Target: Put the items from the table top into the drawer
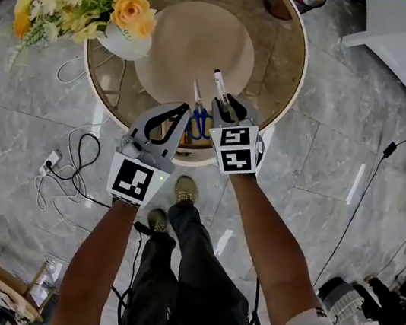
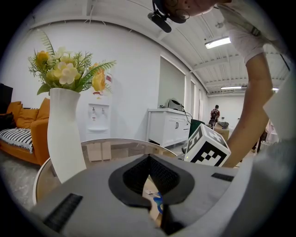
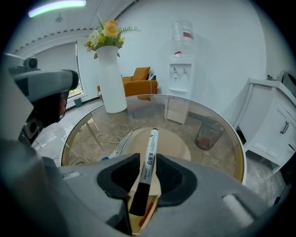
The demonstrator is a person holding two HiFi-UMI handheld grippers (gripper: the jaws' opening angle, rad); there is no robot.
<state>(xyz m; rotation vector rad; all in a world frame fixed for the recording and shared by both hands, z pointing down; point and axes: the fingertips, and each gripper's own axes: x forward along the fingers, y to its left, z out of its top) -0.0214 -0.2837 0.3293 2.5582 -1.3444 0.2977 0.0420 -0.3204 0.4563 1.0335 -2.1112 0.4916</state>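
Marker (image 3: 149, 162) sits loose btwn spread jaws of right hand-held gripper (image 3: 148, 155) — lower end in drawer (image 3: 151, 204).

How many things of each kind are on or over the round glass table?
White vase of yellow flowers: 1
Blue-handled metal scissors: 1
White marker pen with black cap: 1
Grey two-jaw grippers: 2 (left gripper, right gripper)
Total: 5
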